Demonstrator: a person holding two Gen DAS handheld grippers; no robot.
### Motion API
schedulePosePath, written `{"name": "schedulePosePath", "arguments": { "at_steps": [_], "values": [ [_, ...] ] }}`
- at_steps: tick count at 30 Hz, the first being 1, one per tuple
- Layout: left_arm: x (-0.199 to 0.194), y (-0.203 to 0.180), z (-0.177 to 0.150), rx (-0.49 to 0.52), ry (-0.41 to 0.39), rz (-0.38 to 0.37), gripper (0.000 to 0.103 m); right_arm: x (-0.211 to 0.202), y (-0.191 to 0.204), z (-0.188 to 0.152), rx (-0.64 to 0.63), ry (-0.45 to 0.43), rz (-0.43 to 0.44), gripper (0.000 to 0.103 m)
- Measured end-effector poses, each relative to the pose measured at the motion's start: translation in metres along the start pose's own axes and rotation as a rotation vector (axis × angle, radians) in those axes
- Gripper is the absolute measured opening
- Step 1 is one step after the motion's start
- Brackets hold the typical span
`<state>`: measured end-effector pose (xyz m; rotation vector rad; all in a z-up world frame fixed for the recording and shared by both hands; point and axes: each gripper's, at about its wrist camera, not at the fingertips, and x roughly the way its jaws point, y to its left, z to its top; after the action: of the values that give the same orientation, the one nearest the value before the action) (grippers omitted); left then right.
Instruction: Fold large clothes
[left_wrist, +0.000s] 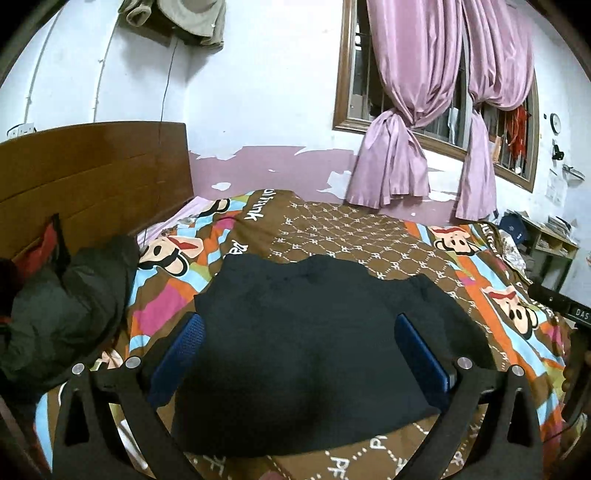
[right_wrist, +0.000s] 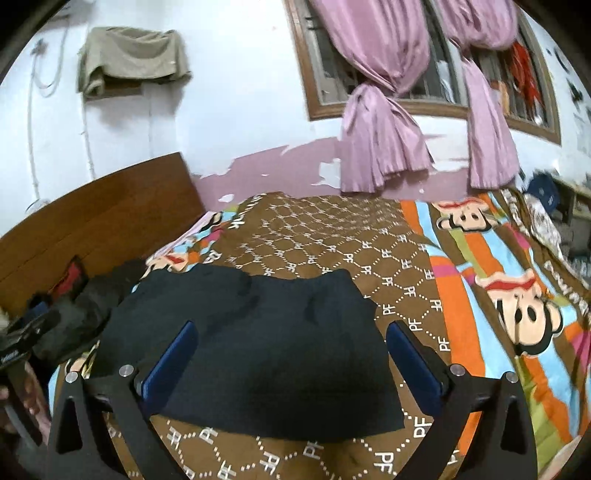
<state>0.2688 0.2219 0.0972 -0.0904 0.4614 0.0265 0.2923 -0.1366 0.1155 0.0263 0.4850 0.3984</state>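
A dark navy garment (left_wrist: 314, 295) lies flat in a folded, roughly rectangular shape on the patterned bed cover (left_wrist: 369, 236). My left gripper (left_wrist: 298, 319) hovers above its near half, its blue pads (left_wrist: 184, 347) spread wide with nothing between them. In the right wrist view the same garment (right_wrist: 266, 369) lies below my right gripper (right_wrist: 291, 326), which is also open and empty, one pad over the cloth and the other by its right edge. Neither gripper touches the cloth. The near hem (right_wrist: 295, 432) lies straight across the cover.
A dark green jacket heap (left_wrist: 66, 306) lies at the left by the wooden headboard (left_wrist: 92, 173). Pink curtains (left_wrist: 399, 147) hang at the window beyond the bed. A low shelf (left_wrist: 550, 240) stands at the far right. The brown cover stretches bare beyond the garment.
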Motion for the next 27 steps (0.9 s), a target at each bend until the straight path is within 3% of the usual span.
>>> {"name": "schedulePosePath", "arguments": {
  "at_steps": [9,19,27],
  "values": [
    [-0.051,-0.025,0.009,0.121,-0.022,0.016,0.101,-0.052,0.049,-0.001,-0.187,0.097,0.047,0.103],
    [-0.115,-0.051,-0.006,0.232,-0.075,-0.014,0.101,-0.106,0.078,-0.039,-0.198,0.150,0.094,0.103],
    [-0.145,-0.052,-0.040,0.195,-0.028,-0.037,0.101,-0.131,0.092,-0.075,-0.167,0.128,0.102,0.103]
  ]
}}
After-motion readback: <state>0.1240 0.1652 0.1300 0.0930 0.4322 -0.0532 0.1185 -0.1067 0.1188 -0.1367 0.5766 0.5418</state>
